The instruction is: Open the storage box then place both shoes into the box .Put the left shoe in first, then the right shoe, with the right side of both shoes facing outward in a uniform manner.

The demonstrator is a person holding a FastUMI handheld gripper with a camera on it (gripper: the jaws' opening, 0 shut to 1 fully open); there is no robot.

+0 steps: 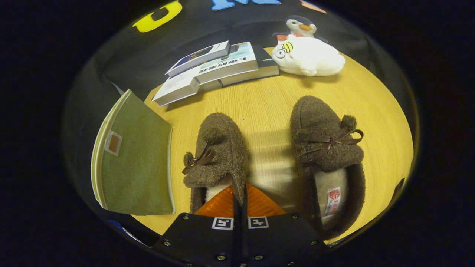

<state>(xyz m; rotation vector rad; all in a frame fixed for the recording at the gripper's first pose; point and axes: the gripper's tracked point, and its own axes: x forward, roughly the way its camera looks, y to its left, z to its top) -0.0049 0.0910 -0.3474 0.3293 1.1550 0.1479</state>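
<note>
Fingers of the gripper [240,198] are pinching the left shoe [217,155] by its right collar edge, the right shoe [326,155] lying beside it on the table [267,100]

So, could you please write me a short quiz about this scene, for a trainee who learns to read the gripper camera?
1. True or false: the gripper has its jaws closed on the side wall of the left shoe.
2. Which thing lies beyond the right shoe? A) a white plush toy B) a cup C) a bottle
3. Fill in: the box lying beside the left shoe is ____ in colour.

Key: 1 true; 2 A; 3 green.
</note>
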